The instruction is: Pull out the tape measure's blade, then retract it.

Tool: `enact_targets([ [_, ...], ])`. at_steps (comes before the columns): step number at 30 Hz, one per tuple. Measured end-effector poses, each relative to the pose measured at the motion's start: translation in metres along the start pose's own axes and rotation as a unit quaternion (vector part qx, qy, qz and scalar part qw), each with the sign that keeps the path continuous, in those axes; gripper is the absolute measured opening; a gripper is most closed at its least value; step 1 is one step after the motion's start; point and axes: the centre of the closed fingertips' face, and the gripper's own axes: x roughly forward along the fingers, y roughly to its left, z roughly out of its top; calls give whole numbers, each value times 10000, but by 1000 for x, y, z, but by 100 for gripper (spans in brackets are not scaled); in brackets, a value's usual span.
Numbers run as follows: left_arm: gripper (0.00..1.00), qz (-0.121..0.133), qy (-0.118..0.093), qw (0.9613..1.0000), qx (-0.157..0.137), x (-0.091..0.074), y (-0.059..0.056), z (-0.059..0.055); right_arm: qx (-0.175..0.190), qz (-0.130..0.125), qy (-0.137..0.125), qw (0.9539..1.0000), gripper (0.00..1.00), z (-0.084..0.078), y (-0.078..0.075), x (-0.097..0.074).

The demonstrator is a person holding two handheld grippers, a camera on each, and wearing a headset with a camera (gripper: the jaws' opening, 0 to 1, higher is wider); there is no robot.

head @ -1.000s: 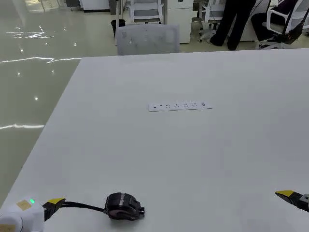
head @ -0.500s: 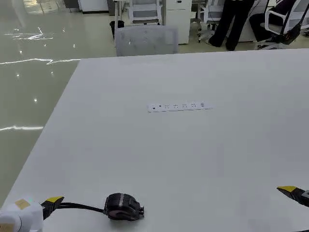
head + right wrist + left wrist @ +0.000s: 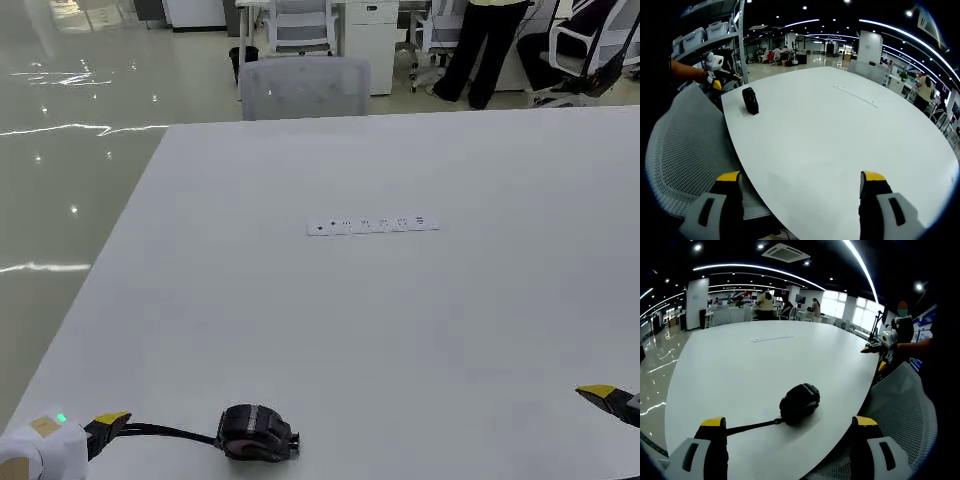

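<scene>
A black tape measure (image 3: 257, 433) lies near the front left edge of the white table (image 3: 400, 320), blade retracted, with a thin black strap (image 3: 165, 430) trailing left. My left gripper (image 3: 108, 424) sits at the strap's end, just off the table corner. In the left gripper view its jaws stand wide apart, open, with the tape measure (image 3: 799, 402) ahead and the strap (image 3: 752, 426) running toward the left jaw. My right gripper (image 3: 604, 397) hovers at the front right, far from the tape measure (image 3: 750, 100), its jaws open and holding nothing.
A white power strip (image 3: 372, 225) is set in the table's middle. A grey chair (image 3: 305, 87) stands at the far edge, with a person (image 3: 485, 45) and office chairs beyond. A mesh chair seat (image 3: 685, 150) lies below the near table edge.
</scene>
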Motion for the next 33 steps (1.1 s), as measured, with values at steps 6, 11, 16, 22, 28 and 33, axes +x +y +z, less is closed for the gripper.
enact_targets([
  [6,100,21,4,10000,-1,-1,2,1,-8,-10,60,10000,100,-3,-2,-2],
  [11,100,29,23,10000,7,-1,3,0,-2,-41,45,10000,100,-3,-3,-3],
  [16,100,65,58,10000,-9,-1,4,-1,12,-40,68,10000,100,-4,-4,-2],
  [22,100,54,78,10000,2,0,3,-2,20,-38,70,10000,100,-5,-6,-2],
  [28,100,72,88,9999,-8,0,4,-1,35,-36,60,10000,100,-6,-6,-1],
  [33,100,90,44,9999,-43,1,3,2,50,-26,69,10000,100,-8,-6,-1],
])
